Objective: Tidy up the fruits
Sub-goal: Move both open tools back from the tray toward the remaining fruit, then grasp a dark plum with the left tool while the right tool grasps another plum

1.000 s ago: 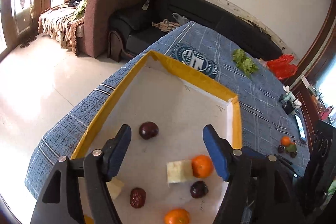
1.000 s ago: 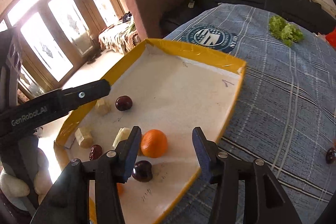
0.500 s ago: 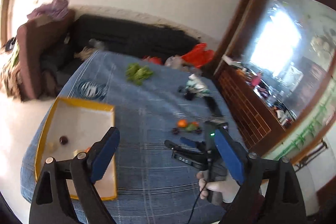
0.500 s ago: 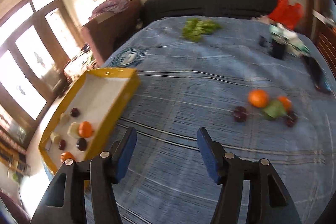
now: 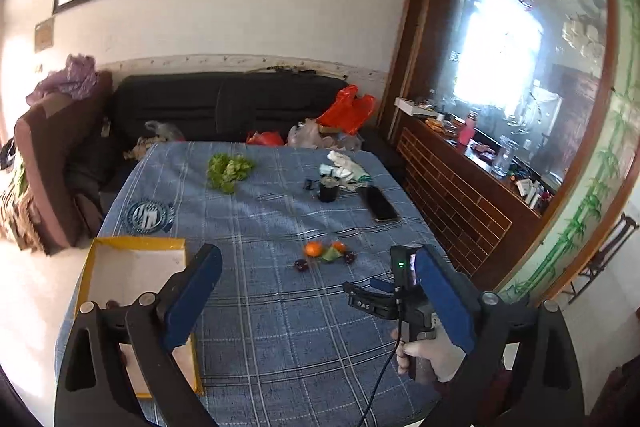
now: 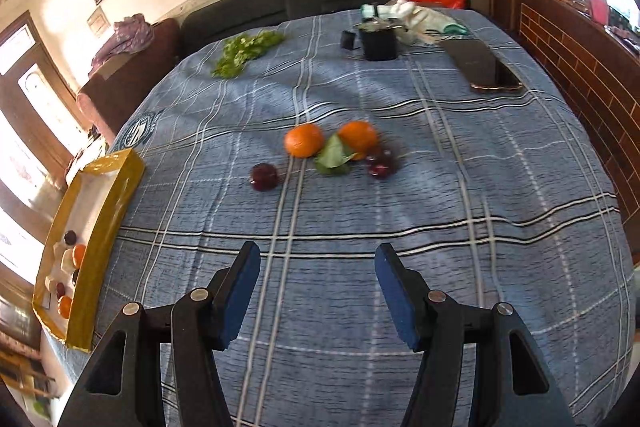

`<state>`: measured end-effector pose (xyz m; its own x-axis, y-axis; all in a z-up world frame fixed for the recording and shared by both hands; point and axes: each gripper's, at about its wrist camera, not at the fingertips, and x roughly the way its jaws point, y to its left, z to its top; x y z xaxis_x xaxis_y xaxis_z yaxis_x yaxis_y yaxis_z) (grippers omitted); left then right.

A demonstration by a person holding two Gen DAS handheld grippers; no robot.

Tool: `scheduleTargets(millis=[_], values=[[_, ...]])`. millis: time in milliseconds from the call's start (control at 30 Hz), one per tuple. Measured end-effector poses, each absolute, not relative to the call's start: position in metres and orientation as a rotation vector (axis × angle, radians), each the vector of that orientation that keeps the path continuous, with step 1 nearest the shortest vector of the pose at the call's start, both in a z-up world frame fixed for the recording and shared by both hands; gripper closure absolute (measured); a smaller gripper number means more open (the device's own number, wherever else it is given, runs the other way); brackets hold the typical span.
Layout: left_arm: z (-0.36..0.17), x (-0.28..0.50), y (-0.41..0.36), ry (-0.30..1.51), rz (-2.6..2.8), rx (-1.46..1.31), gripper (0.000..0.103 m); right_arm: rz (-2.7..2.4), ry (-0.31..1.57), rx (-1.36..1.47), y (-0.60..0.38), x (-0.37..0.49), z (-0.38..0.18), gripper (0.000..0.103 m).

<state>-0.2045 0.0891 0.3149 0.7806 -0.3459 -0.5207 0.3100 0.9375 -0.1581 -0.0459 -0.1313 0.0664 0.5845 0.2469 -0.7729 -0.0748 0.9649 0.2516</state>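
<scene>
Now both tongs gape empty; right tongs (image 6: 316, 291) should straddle the dark round plum (image 6: 264, 177) at frame centre squarely, closing gently.

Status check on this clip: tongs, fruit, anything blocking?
Left tongs and right tongs open, empty. Loose fruit: two oranges, dark plums, mid-table. Yellow box at left. Path unobstructed.

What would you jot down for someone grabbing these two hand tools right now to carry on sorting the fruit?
Left gripper: open, empty, raised above the table.
Right gripper: open, empty, pointed toward the loose fruit.
Yellow box at the table's left edge already holds several oranges, plums and pale pieces.
Still on the cloth: two oranges, a leaf, one plum and more plums beside them.
Left: move these into the box.
</scene>
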Motion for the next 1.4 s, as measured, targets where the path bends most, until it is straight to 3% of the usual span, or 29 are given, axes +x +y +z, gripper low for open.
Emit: scheduleTargets(millis=[200, 700, 1000, 1067, 1133, 1167, 1267, 1400], values=[[0.287, -0.184, 0.074, 0.591, -0.386, -0.012, 0.006, 0.166, 0.922, 0.234, -0.149, -0.045, 0.060, 0.039], [0.072, -0.086, 0.130, 0.979, -0.240, -0.271, 0.006, 0.159, 0.852, 0.355, -0.183, -0.002, 0.062, 0.039], [0.078, -0.079, 0.118, 0.911, -0.252, -0.217, 0.007, 0.068, 0.896, 0.224, -0.173, 0.034, 0.030, 0.039], [0.077, -0.069, 0.112, 0.890, -0.263, -0.197, 0.017, 0.071, 0.889, 0.198, -0.170, 0.035, 0.026, 0.039], [0.073, -0.055, 0.103, 0.899, -0.274, -0.178, 0.054, 0.083, 0.890, 0.189, -0.167, 0.039, 0.024, 0.039], [0.069, -0.047, 0.098, 0.914, -0.275, -0.173, 0.061, 0.090, 0.889, 0.184, -0.165, 0.041, 0.023, 0.039], [0.060, -0.024, 0.085, 0.937, -0.277, -0.170, 0.064, 0.112, 0.891, 0.157, -0.157, 0.046, 0.021, 0.041], [0.050, 0.003, 0.071, 0.955, -0.317, -0.200, 0.062, 0.131, 0.908, 0.147, -0.153, 0.049, 0.018, 0.066]])
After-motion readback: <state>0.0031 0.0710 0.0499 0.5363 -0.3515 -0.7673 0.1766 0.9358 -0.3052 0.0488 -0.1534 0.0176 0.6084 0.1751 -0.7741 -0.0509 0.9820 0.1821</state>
